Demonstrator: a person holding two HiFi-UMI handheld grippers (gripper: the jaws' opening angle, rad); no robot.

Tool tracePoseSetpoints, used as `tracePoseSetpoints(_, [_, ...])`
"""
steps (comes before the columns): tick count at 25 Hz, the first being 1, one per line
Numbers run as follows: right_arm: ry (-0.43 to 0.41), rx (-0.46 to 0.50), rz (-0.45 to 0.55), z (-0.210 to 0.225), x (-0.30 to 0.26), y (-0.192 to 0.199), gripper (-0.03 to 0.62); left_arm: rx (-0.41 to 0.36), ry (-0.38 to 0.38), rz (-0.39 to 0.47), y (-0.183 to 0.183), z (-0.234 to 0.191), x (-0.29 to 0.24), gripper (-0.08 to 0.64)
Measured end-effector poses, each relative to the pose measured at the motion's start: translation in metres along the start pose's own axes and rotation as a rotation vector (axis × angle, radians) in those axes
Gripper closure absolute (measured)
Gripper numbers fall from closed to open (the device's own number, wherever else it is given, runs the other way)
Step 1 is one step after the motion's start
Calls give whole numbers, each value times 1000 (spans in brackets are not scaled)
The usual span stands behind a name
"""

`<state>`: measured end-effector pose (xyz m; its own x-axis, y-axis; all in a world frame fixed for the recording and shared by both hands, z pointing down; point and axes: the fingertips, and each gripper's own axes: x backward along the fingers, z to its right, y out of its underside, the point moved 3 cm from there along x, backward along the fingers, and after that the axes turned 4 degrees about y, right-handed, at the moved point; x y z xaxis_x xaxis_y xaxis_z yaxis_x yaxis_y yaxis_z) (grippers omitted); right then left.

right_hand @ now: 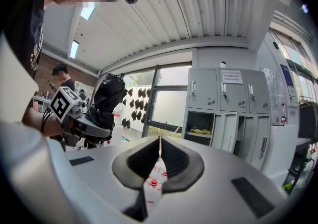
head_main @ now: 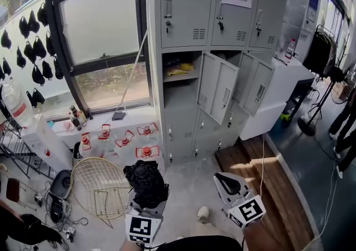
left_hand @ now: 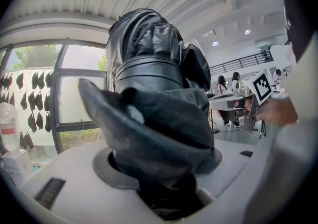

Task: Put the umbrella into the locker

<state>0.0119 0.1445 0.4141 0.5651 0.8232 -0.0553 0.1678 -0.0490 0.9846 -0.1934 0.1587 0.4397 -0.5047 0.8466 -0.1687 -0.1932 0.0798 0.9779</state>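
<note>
Black fabric fills the left gripper view: the folded umbrella [left_hand: 154, 109] stands upright, and the left gripper [head_main: 146, 206] is clenched on its lower end. The right gripper [head_main: 229, 184] rides alongside with its jaws pressed together on nothing.

So this is the carry, with the grasp made and the stowing not yet begun. In the head view, umbrella and locker bank [head_main: 183, 127] are well apart, with open floor between them. Two doors [head_main: 218, 85] in the middle row hang open. The doorless bay on their left has yellow items [head_main: 181, 69] on its shelf and free space beneath.

The next move probably calls for crossing to an open compartment and tipping the umbrella forward so it goes in end first. The free right gripper may have to steady a door.

Now the views. The left gripper view shows no locker at all, only umbrella, window and the right gripper at the edge. The right gripper view gives the lockers head-on and the umbrella from the side, out at its left. Only the head view shows the floor, with a wire chair [head_main: 100, 191] near the left gripper.
</note>
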Motion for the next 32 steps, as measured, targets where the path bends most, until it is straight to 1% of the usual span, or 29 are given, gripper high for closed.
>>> tracePoseSetpoints(7, [-5,-7,8,8,-12,2,560,-16,-14,2,-4,-7,-7,291])
tracePoseSetpoints(11, [-23,-11,6,19,-23,8,560,-15,-25,-12,-3,-12,-21,291])
tracePoseSetpoints(14, [-33,-16,-1,30,-31,14,560,-10,-25,-19,-1,-13,-36,291])
tracePoseSetpoints(18, [-36,-32,2,50,-48,21,560,-9,2,0,-6,-14,-60,291])
tracePoseSetpoints(22, [-30,-57,-4,73,-66,29,560,-34,1,-23,-7,-17,-85,291])
tracePoseSetpoints(26, [-34,-72,-1,92,-83,34,560,-15,-6,-33,-7,-25,-111,291])
tracePoseSetpoints(32, [-46,-82,12,121,-108,38,560,-24,-9,-58,-11,-30,-149,291])
